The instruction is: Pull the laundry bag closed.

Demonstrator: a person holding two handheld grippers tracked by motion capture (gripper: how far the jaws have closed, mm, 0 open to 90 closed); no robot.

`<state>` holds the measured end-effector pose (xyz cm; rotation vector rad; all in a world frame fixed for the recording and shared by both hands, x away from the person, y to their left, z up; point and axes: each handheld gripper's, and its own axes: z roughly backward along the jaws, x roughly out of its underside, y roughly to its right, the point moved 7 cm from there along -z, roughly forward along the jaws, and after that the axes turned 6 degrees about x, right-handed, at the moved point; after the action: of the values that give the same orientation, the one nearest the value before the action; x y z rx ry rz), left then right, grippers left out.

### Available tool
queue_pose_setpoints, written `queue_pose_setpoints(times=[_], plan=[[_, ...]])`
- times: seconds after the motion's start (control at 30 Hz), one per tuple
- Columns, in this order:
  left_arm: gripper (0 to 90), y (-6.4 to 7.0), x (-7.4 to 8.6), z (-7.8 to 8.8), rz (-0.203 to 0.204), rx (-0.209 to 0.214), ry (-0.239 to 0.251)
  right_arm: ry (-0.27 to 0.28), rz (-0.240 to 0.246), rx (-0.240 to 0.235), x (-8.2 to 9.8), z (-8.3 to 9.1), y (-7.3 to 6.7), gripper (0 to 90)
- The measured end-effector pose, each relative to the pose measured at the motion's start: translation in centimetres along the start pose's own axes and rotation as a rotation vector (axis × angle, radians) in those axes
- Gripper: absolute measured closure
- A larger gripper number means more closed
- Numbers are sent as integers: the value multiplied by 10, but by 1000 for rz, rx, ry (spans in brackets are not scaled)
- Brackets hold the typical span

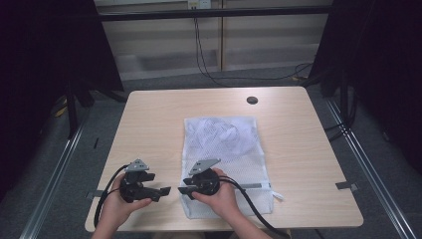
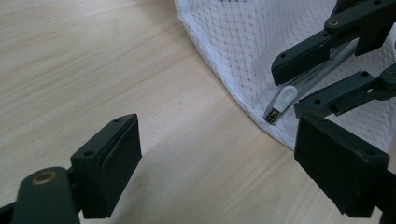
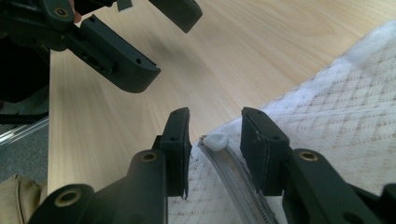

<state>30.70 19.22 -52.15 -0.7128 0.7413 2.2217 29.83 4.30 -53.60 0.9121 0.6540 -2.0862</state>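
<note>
A white mesh laundry bag (image 1: 224,144) lies flat on the wooden table (image 1: 159,124), with white cloth inside it at the far end. Its zip runs along the near edge and ends at a white zipper pull (image 3: 215,140) at the bag's near left corner. My right gripper (image 3: 215,126) stands with its jaws on either side of that zipper pull (image 2: 285,99), with a gap left on each side. In the high view the right gripper (image 1: 184,190) points left over that corner. My left gripper (image 2: 215,140) is wide open over bare wood just left of the bag, facing the right one (image 2: 288,88).
A black round cap (image 1: 252,100) sits in the tabletop near the far edge. Grey tape marks (image 1: 346,185) stick out at the table's sides. Cables trail over the floor behind the table, and dark curtains hang on both sides.
</note>
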Motion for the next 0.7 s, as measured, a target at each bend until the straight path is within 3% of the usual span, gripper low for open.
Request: queue_pose_setpoints(times=[0.37, 0.7], plan=[[148, -2, 1, 1, -12, -12, -10, -32, -34, -13, 4, -7, -3, 733], [149, -3, 1, 0, -12, -15, -16, -43, -39, -16, 5, -11, -4, 733]])
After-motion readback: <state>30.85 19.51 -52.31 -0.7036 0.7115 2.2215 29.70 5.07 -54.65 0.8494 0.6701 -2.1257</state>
